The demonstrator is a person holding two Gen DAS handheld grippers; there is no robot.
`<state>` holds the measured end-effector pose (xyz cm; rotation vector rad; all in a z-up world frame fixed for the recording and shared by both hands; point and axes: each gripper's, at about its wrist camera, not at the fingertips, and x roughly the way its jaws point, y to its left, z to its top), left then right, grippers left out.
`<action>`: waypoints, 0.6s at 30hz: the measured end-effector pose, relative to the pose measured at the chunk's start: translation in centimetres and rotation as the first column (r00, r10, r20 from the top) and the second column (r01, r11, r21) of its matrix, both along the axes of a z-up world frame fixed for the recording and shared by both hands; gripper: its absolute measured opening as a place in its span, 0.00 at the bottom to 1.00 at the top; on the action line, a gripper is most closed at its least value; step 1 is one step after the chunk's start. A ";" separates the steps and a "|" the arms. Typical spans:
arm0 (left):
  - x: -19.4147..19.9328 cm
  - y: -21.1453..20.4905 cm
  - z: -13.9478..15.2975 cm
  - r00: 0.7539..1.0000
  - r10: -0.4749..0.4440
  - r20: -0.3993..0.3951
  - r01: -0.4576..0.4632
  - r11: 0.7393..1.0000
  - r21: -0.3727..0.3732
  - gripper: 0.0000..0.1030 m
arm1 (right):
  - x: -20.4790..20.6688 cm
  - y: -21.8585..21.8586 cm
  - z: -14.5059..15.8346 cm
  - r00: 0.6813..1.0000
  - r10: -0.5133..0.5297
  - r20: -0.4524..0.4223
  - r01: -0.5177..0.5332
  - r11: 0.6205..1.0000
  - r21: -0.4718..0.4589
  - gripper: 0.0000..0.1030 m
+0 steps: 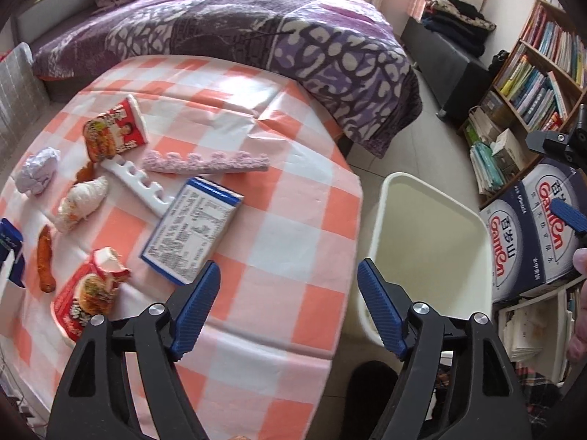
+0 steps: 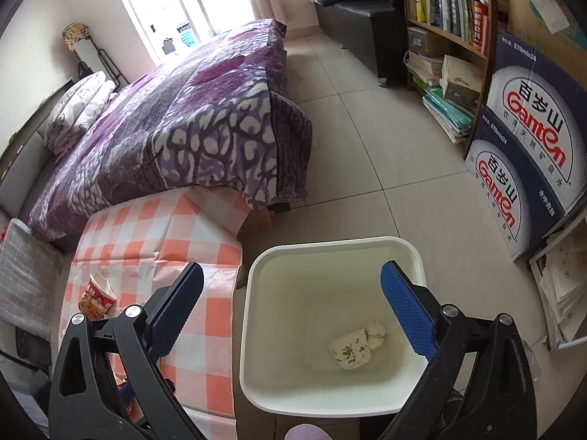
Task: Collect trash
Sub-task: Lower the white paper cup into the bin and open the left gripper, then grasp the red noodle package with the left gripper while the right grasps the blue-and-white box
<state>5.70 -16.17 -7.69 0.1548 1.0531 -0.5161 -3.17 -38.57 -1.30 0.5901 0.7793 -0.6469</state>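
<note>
Trash lies on a table with an orange-checked cloth [image 1: 279, 190]: a blue and white carton [image 1: 192, 229], a red noodle cup [image 1: 113, 130], a torn red noodle cup [image 1: 88, 293], a crumpled white paper ball [image 1: 38, 170], a white wrapper [image 1: 82, 200] and a sausage [image 1: 44, 258]. My left gripper [image 1: 290, 289] is open and empty above the table's right edge. A white bin [image 2: 330, 330] stands on the floor beside the table; it holds a small packet [image 2: 350, 350] and a white wad [image 2: 376, 332]. My right gripper [image 2: 291, 300] is open and empty above the bin's left rim.
A purple strip [image 1: 205, 163] and a white slotted holder [image 1: 135, 181] lie on the table. A bed with a purple blanket [image 2: 176, 124] stands behind it. Blue Ganten boxes [image 2: 528, 161] and a bookshelf [image 2: 447, 11] line the right. The bin also shows in the left wrist view [image 1: 429, 242].
</note>
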 end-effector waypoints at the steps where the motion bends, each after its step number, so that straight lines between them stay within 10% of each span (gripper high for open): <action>1: 0.3 0.9 0.1 1.000 0.011 0.009 -0.012 1.000 0.021 0.79 | 0.3 0.6 0.1 1.000 0.019 -0.004 -0.019 1.000 -0.011 0.91; 18: 6.2 14.8 -0.7 0.956 0.277 -0.096 -0.267 0.958 0.099 0.79 | 5.3 8.1 -1.2 0.973 0.218 -0.081 -0.220 0.975 -0.026 0.92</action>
